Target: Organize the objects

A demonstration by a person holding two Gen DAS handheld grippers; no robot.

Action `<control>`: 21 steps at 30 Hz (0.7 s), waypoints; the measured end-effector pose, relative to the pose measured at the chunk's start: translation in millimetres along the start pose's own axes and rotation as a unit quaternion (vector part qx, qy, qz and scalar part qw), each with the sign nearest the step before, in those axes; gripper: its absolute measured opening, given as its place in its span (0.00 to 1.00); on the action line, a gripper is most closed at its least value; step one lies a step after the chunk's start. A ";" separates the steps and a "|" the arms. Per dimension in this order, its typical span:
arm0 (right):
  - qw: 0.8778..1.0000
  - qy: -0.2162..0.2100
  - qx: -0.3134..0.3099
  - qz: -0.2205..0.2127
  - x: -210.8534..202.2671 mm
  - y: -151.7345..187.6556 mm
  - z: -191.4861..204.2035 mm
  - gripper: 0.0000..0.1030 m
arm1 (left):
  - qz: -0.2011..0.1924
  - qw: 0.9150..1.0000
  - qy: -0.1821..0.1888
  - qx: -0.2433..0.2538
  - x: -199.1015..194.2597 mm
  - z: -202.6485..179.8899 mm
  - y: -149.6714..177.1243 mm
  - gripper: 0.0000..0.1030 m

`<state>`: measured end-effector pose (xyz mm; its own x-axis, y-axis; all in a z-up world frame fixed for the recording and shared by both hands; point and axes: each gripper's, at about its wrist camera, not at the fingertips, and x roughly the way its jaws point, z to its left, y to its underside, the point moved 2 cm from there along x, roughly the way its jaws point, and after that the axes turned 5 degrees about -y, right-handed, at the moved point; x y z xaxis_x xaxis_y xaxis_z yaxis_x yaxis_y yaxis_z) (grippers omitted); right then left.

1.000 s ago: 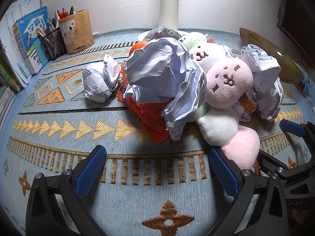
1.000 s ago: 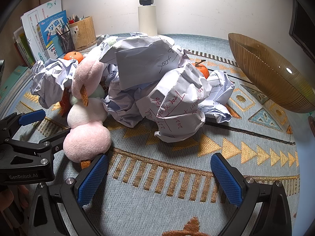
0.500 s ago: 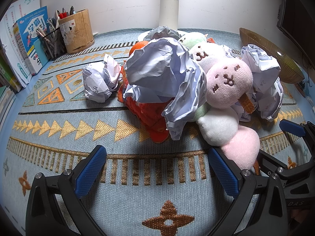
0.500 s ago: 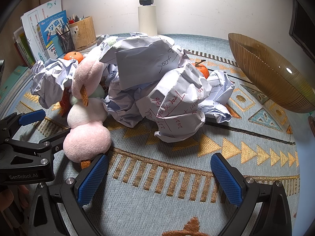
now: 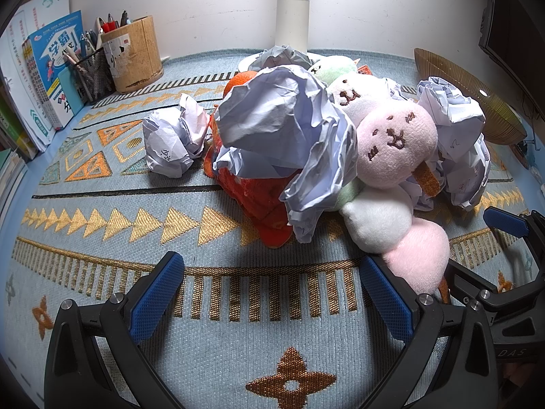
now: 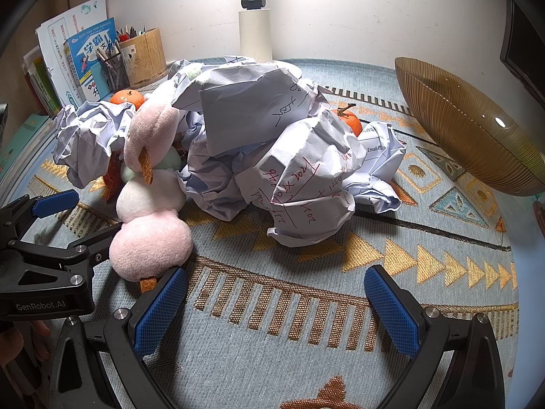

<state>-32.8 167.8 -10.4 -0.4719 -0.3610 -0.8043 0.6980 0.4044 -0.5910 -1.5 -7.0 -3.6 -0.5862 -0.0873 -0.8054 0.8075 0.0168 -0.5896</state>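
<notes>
A heap of crumpled paper (image 5: 286, 136) (image 6: 265, 156), a pink and white plush skewer toy (image 5: 395, 177) (image 6: 150, 204), an orange-red plush (image 5: 259, 197) and oranges (image 6: 345, 121) lies on the patterned mat. A separate paper ball (image 5: 173, 143) sits left of the heap. My left gripper (image 5: 272, 289) is open and empty just in front of the heap. My right gripper (image 6: 272, 303) is open and empty, to the right of the left one, with its left finger beside the toy's lower pink ball.
A ribbed amber bowl (image 6: 470, 129) stands tilted at the right. A wooden pen holder (image 5: 136, 54), a mesh pen cup (image 5: 93, 75) and books (image 5: 51, 68) stand at the back left. A white lamp post (image 5: 293, 13) rises behind the heap.
</notes>
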 end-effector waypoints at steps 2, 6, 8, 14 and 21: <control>1.000 0.000 0.000 0.000 -0.2 0.1 -0.2 1.00 | 0.000 1.000 0.000 0.000 -0.4 0.2 0.0 1.00; 1.000 0.000 0.000 0.000 -0.1 -0.1 0.0 1.00 | 0.000 1.000 0.000 0.000 -1.2 0.7 0.1 1.00; 1.000 0.000 0.000 0.000 0.1 -0.2 -0.1 1.00 | 0.000 1.000 0.000 0.000 -1.6 1.0 0.1 1.00; 1.000 0.000 0.000 0.000 0.8 -0.9 -0.1 1.00 | 0.000 1.000 0.000 -0.001 -2.9 1.7 0.1 1.00; 1.000 0.000 0.000 0.000 0.8 -1.0 -0.3 1.00 | 0.000 1.000 -0.001 -0.001 -4.3 2.4 0.2 1.00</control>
<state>-34.0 167.4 -10.5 -0.4710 -0.3612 -0.8048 0.6987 0.4043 -0.5903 1.3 -9.0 -0.1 -0.5858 -0.0889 -0.8056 0.8077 0.0184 -0.5893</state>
